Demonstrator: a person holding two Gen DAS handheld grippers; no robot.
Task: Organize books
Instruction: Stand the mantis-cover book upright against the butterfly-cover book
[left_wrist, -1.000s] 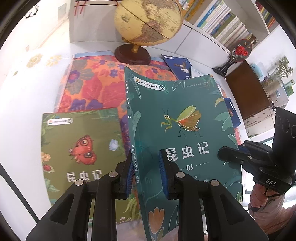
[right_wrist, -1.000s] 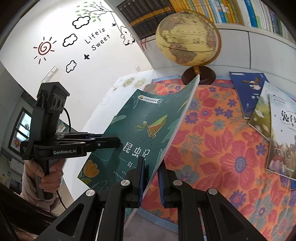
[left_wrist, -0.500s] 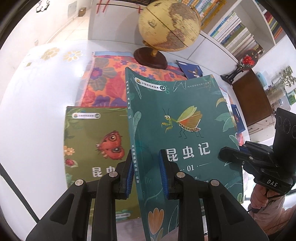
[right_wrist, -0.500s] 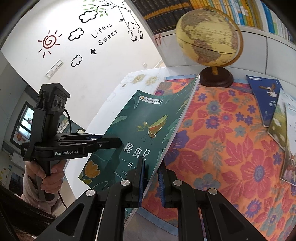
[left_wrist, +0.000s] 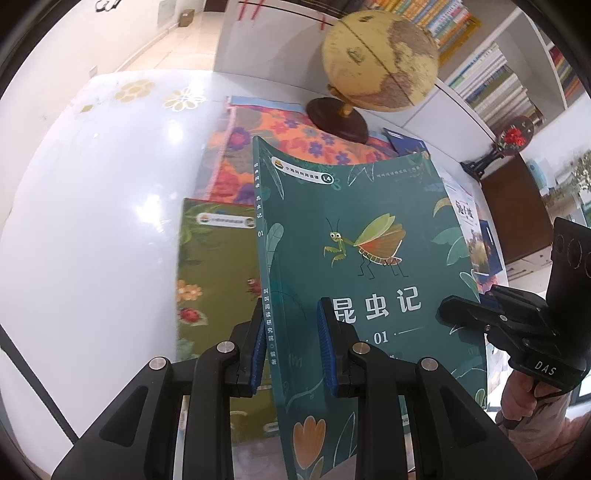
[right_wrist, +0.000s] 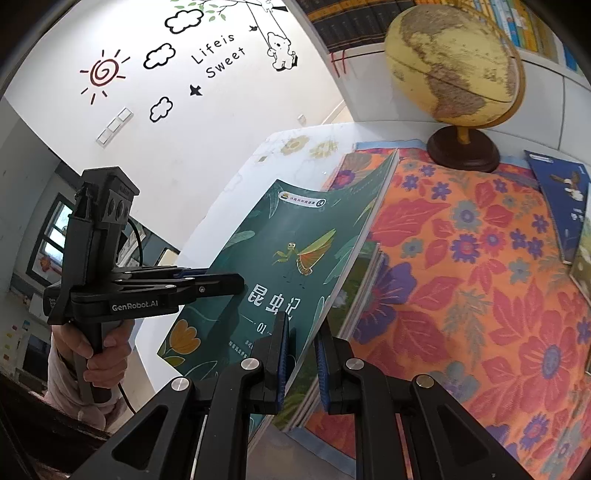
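green book (left_wrist: 369, 258) bowed, apparently off table.

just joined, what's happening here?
A person holds a green mantis-cover book off the table with both grippers: the left gripper pinches its spine edge and the right gripper its opposite edge. It hangs tilted over an olive book lying flat near the globe.

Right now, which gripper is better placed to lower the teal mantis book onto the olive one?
Left, probably. The left gripper clamps the teal mantis-cover book at its spine, directly beside the olive-green butterfly-cover book. The right gripper pinches only its far page edge.
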